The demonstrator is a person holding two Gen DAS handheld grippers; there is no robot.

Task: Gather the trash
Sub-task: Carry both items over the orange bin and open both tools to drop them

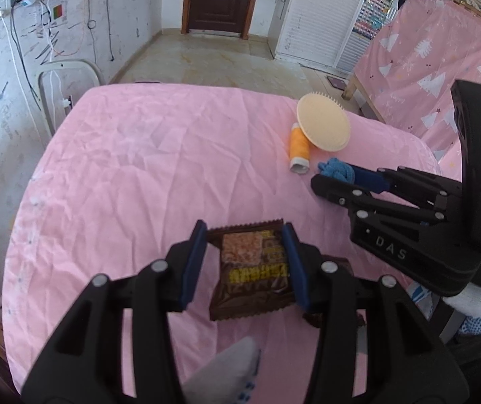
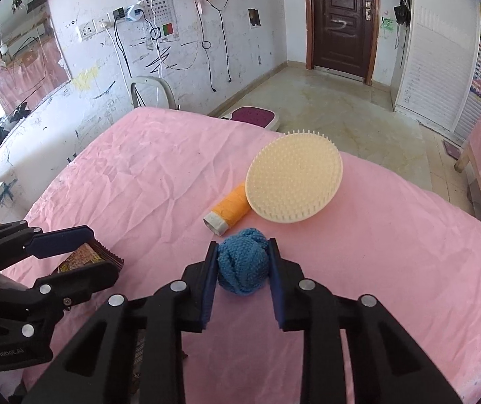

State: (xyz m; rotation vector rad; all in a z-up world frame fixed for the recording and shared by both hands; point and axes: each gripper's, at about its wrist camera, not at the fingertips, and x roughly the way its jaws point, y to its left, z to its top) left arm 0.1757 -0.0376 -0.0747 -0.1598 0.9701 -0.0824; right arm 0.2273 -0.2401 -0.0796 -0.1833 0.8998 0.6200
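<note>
My left gripper (image 1: 245,262) is shut on a brown snack wrapper (image 1: 250,269), its blue pads against both side edges, just above the pink bedspread (image 1: 139,168). My right gripper (image 2: 242,266) is shut on a blue knitted ball (image 2: 243,266); it also shows in the left wrist view (image 1: 336,171) at the right. The wrapper and left gripper (image 2: 82,252) show at the left of the right wrist view. An orange thread spool (image 2: 228,210) lies beyond the ball, partly under a cream round brush (image 2: 294,178).
A second dark wrapper (image 1: 338,262) peeks out behind my left gripper's right finger. A grey sock-like cloth (image 1: 227,370) lies under my left gripper. A white chair (image 2: 149,91) stands past the bed's far edge. A pink-covered frame (image 1: 442,50) stands at the right.
</note>
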